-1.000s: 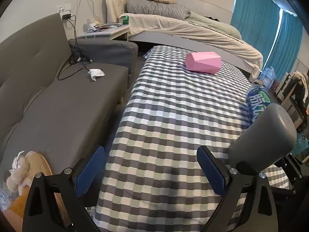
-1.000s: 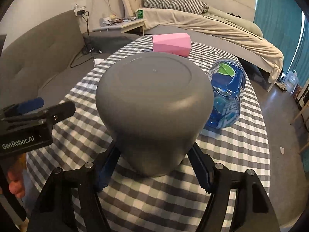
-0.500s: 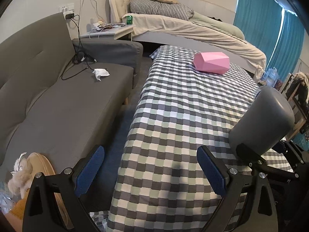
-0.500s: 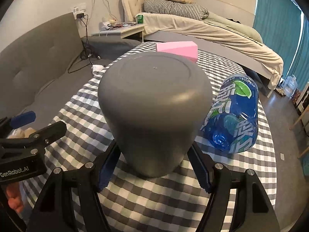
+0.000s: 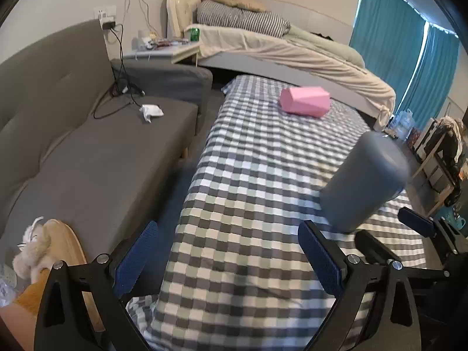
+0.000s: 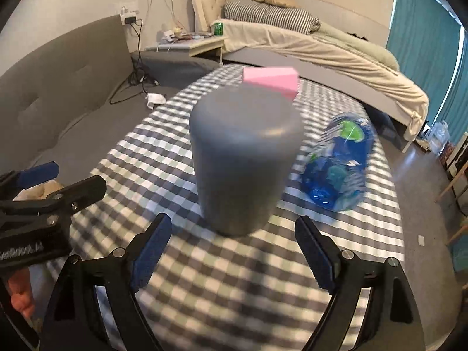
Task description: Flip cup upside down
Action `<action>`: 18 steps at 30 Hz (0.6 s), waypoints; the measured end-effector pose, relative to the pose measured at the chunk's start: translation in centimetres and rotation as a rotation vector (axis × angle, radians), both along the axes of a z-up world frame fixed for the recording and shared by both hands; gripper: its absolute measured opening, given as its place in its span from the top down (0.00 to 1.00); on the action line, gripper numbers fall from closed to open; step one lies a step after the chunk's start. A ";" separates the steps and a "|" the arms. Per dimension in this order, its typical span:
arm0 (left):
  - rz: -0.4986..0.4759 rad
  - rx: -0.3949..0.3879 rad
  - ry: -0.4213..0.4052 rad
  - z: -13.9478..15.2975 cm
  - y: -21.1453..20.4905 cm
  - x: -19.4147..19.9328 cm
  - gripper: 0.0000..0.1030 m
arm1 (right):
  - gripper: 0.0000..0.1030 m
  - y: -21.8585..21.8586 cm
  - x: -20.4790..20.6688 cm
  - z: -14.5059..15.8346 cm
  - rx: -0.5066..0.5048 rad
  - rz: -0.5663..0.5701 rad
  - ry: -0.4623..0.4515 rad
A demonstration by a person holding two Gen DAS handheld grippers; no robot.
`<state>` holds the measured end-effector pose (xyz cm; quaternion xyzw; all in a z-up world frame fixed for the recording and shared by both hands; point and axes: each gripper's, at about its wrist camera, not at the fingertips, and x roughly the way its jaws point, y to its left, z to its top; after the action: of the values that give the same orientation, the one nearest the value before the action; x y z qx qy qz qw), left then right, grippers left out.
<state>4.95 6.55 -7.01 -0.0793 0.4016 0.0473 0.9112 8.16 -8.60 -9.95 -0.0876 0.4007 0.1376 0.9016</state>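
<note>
1. The grey cup (image 6: 244, 161) stands upside down on the checkered counter (image 6: 234, 278), with its closed base on top and its mouth on the cloth. In the right wrist view it is in the centre of the frame.
2. The right claw (image 6: 232, 256) is wide open. Its two blue pads (image 6: 150, 251) are at the lower part of the frame, one on each side and just in front of the cup, and they do not touch it.
3. In the left wrist view the same cup (image 5: 364, 182) is at the right of the frame and looks tilted, which may come from the fisheye lens.
4. The left claw (image 5: 228, 259) is also wide open and holds nothing. Between its blue pads (image 5: 136, 259) only the checkered cloth and the edge of the counter (image 5: 248, 175) are seen.
5. A blue plastic bottle (image 6: 337, 165) lies on its side on the counter, right of the cup and near it. It is blurred, so I cannot tell if they touch.
6. A pink box (image 5: 304, 103) lies on the far part of the counter, in the upper middle of the left wrist view, well apart from the cup.
7. A grey sofa (image 5: 87, 152) fills the left of the frame, with a white crumpled paper (image 5: 150, 111) and a black cable on its seat.
8. A bed (image 5: 278, 49) with beige covers is in the upper part, and teal curtains (image 5: 409, 52) hang at the upper right.
</note>
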 end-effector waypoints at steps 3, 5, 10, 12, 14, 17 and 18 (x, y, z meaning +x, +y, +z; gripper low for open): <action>-0.009 0.018 -0.057 2.0 -1.1 -1.4 0.04 | 0.16 -1.3 -1.4 1.5 0.010 -0.024 -0.034; -0.029 0.025 -0.096 3.4 -2.0 -2.4 0.04 | 0.16 -2.3 -2.4 2.4 0.016 -0.052 -0.054; -0.097 0.054 -0.204 6.7 -4.4 -4.7 0.04 | 0.16 -4.8 -6.1 4.9 0.040 -0.101 -0.118; -0.120 0.085 -0.260 7.8 -5.3 -5.5 0.04 | 0.15 -5.9 -7.6 6.0 0.052 -0.114 -0.142; -0.137 0.101 -0.299 8.6 -5.9 -6.0 0.03 | 0.09 -6.9 -9.0 7.0 0.056 -0.137 -0.180; -0.137 0.129 -0.342 9.4 -6.7 -6.4 0.02 | 0.03 -8.7 -10.8 8.3 0.080 -0.189 -0.249; -0.137 0.135 -0.354 9.4 -6.9 -6.4 0.02 | 0.00 -9.2 -11.2 8.6 0.092 -0.208 -0.267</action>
<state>-1.50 -0.36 2.43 0.0024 0.2355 -0.0025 0.9719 -3.03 -17.82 -1.38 -0.0220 0.2775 0.0491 0.9592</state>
